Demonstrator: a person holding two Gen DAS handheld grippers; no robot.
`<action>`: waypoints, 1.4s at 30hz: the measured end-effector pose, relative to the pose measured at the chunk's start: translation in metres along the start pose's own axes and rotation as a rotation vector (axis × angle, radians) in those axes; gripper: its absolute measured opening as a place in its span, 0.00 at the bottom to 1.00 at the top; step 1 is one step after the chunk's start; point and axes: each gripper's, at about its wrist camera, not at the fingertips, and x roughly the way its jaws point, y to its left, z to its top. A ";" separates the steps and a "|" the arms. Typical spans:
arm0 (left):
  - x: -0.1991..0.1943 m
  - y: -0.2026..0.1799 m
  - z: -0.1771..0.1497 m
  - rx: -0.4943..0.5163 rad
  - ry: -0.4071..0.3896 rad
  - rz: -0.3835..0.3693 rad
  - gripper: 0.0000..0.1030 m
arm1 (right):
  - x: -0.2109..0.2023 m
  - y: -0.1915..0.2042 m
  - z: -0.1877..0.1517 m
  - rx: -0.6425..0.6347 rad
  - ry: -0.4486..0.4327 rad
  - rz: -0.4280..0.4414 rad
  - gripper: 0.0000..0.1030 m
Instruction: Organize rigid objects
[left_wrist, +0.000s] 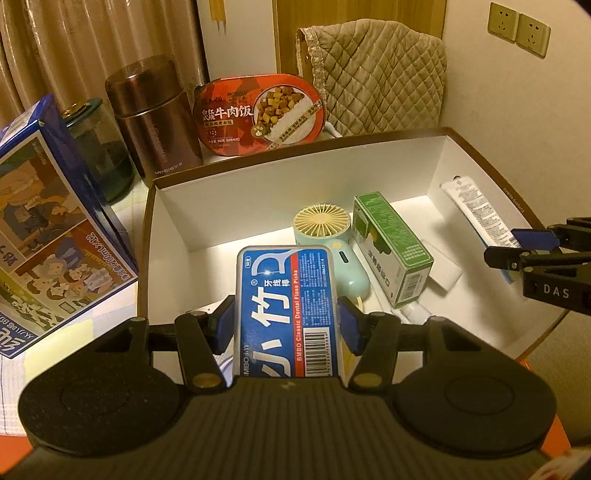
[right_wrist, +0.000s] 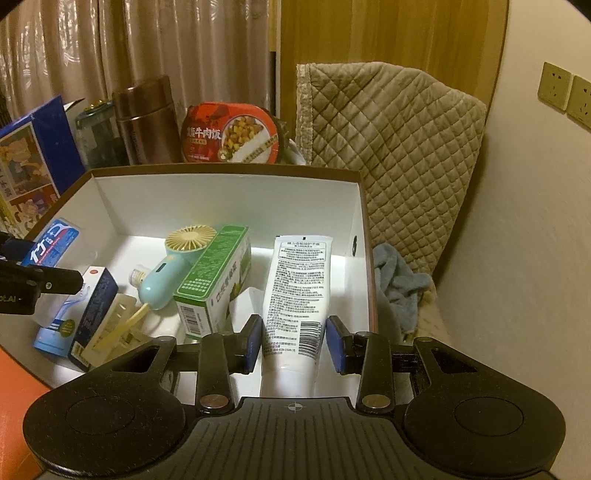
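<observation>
My left gripper (left_wrist: 287, 325) is shut on a blue dental floss pick box (left_wrist: 286, 306) and holds it over the near left part of the white-lined box (left_wrist: 295, 173). My right gripper (right_wrist: 294, 343) straddles a white tube (right_wrist: 295, 295) at the box's right wall; small gaps show between the pads and the tube. The tube also shows in the left wrist view (left_wrist: 476, 210), and the floss box in the right wrist view (right_wrist: 51, 243). Inside lie a mint handheld fan (right_wrist: 170, 269), a green carton (right_wrist: 214, 280) and a dark blue carton (right_wrist: 94, 314).
Behind the box stand a bronze flask (left_wrist: 155, 114), a red instant rice tub (left_wrist: 258, 110), a dark glass jar (left_wrist: 99, 147) and a blue milk carton pack (left_wrist: 51, 221). A quilted cover (right_wrist: 388, 147) and a grey cloth (right_wrist: 399, 284) sit to the right. A wall lies further right.
</observation>
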 end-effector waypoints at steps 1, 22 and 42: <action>0.001 0.000 0.000 0.001 0.002 -0.001 0.52 | 0.001 0.000 0.000 0.003 0.003 0.007 0.33; 0.006 0.000 0.004 -0.008 -0.022 0.038 0.69 | -0.015 -0.007 -0.004 0.079 -0.021 0.109 0.44; -0.091 -0.008 -0.047 -0.108 -0.096 0.078 0.71 | -0.071 0.010 -0.033 0.109 -0.044 0.231 0.58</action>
